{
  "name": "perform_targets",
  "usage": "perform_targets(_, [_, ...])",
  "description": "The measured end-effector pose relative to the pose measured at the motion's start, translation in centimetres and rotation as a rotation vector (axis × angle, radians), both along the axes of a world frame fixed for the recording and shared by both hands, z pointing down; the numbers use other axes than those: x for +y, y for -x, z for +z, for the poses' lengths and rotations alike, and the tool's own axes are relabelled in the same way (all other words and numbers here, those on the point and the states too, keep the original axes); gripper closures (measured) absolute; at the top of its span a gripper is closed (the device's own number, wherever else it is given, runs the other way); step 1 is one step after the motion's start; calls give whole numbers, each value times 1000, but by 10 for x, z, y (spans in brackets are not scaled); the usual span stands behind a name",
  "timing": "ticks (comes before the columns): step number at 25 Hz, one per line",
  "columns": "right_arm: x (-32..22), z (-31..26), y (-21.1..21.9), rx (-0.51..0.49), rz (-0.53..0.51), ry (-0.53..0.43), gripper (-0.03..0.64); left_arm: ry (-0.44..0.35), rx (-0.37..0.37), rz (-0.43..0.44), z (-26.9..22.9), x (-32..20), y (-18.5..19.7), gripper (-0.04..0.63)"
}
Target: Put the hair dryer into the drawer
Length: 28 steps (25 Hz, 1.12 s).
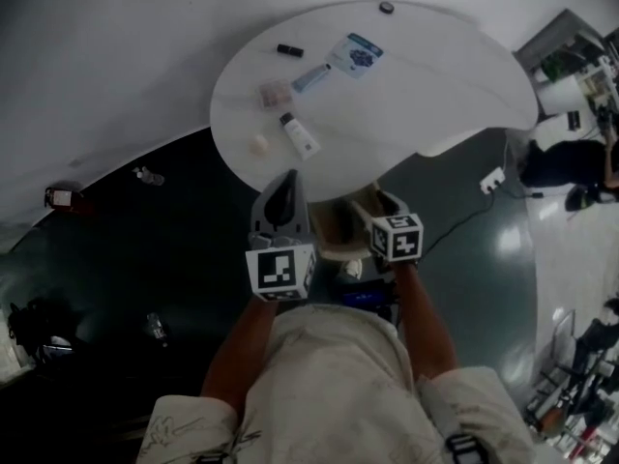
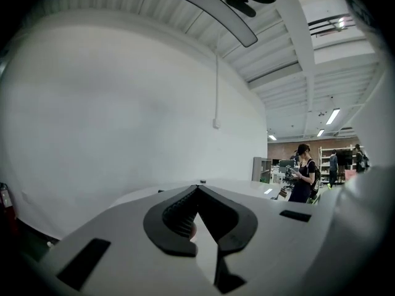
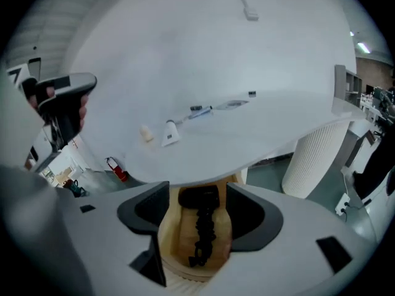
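Hair dryer [image 3: 199, 198] lies in the open drawer [image 3: 176, 242]. Right gripper [image 3: 196, 190] hangs above it, jaws apart and empty. Left gripper [image 2: 197, 189] is closed.

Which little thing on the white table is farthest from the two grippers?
The small round black object, alone at the white table's far edge; all the other items lie closer.

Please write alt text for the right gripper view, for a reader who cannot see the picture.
The open right tongs hang above an open wooden drawer in which a black hair dryer lies; they grip nothing. Behind them, a white table carries a white tube and a few other small items.
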State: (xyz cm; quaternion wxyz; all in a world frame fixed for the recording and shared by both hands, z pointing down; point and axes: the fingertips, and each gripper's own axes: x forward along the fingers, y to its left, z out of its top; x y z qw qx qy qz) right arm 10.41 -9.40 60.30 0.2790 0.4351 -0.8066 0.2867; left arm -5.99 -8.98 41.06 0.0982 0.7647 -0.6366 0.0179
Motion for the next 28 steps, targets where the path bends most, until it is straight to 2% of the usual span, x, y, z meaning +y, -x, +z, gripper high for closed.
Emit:
perform_targets(7, [-5, -123, 6, -84, 11, -299, 322, -5, -2, 33, -8, -2, -12, 595])
perform_targets(12, [-2, -199, 7, -135, 62, -542, 324, -25, 9, 41, -20, 3, -15, 595])
perform_targets(16, [3, -241, 11, -187, 64, -646, 324, -52, -2, 28, -35, 6, -12, 595])
perform_targets(21, [5, -271, 13, -182, 71, -743, 335, -93, -44, 12, -51, 6, -8, 595])
perform_targets(23, [4, -274, 12, -172, 84, -758, 376, -101, -56, 6, -55, 6, -6, 595])
perform_targets(28, [-1, -278, 7, -159, 106, -774, 548, -95, -66, 2, -56, 3, -2, 595])
